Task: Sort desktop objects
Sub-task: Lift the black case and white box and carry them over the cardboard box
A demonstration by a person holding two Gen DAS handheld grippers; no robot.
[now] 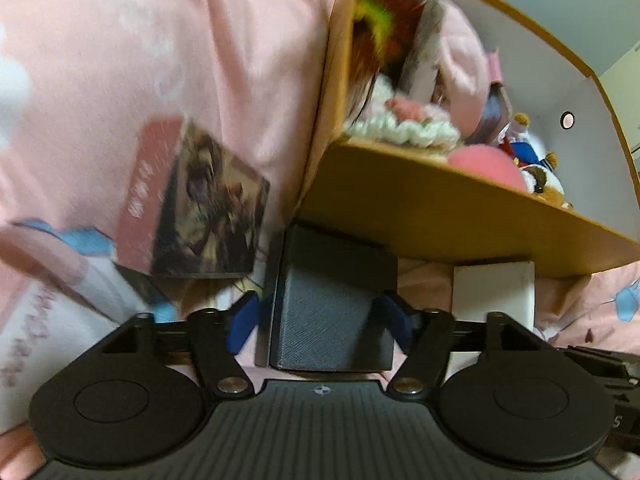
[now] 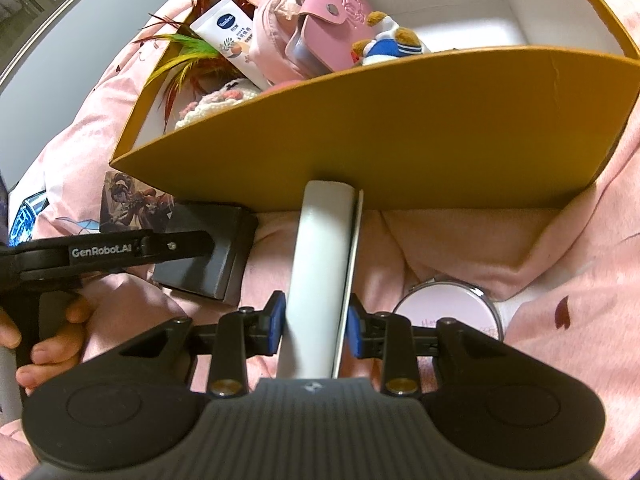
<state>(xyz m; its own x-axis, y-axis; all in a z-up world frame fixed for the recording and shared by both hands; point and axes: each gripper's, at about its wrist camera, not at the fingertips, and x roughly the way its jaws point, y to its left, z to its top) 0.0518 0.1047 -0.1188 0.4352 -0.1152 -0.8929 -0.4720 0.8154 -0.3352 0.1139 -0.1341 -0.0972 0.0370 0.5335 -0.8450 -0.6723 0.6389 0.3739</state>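
Right wrist view, "Vaseline" tube [image 2: 232,36], "GenRobot.AI" left gripper [image 2: 120,250]

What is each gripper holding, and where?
Right gripper: white box, clamped across its narrow sides near the near end. Left gripper: nothing; open jaws flank the black box.

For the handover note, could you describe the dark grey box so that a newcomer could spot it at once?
Start at the mustard cardboard box full of toys on the pink bedding. The dark grey box stands just outside its near wall, between the open left gripper. Unlike the picture card box beside it, it is plain and textured.
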